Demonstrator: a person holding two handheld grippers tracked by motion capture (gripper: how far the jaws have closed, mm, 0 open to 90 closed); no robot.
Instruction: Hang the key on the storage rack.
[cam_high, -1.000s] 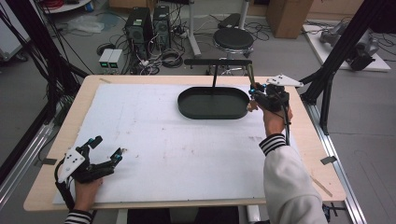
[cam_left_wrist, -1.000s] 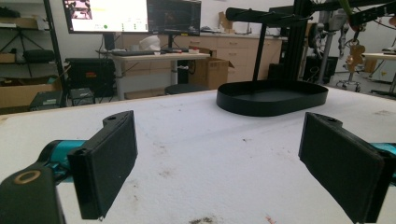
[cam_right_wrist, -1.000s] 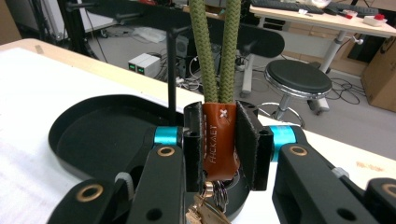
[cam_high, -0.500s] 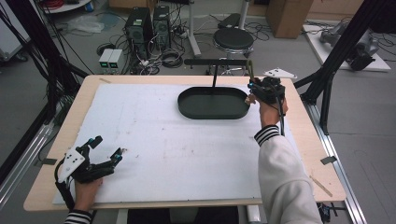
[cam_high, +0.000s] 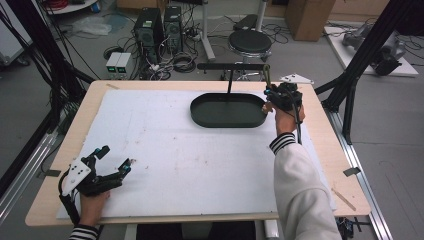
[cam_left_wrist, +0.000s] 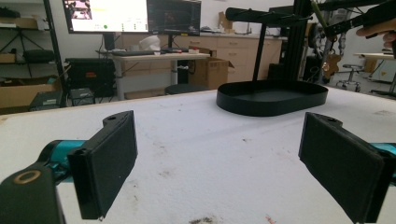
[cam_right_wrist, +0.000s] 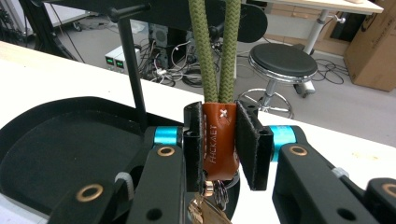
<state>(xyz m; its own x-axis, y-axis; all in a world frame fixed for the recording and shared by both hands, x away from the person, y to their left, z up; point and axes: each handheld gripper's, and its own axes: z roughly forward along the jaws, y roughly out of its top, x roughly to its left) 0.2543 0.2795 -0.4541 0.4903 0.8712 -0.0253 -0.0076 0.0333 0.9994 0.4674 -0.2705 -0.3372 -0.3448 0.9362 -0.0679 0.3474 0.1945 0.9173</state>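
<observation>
White table (cam_high: 200, 165), right claw (cam_right_wrist: 219, 144) clamping keychain (cam_right_wrist: 218, 140), lifted nearer rack (cam_high: 232, 66)

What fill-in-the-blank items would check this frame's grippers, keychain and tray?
1. The right gripper is shut on the keychain's brown ____ tab.
2. The keychain's cord is ____ in colour.
3. The left gripper's jaws are ____.
4. The black tray is ____ in shape.

Missing words: leather; green; open; oval

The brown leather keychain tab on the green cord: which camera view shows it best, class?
The right gripper view: the brown leather keychain tab sits close up, clamped between the right gripper jaws. The high view shows its green cord small; the left gripper view shows the cord far off.
</observation>
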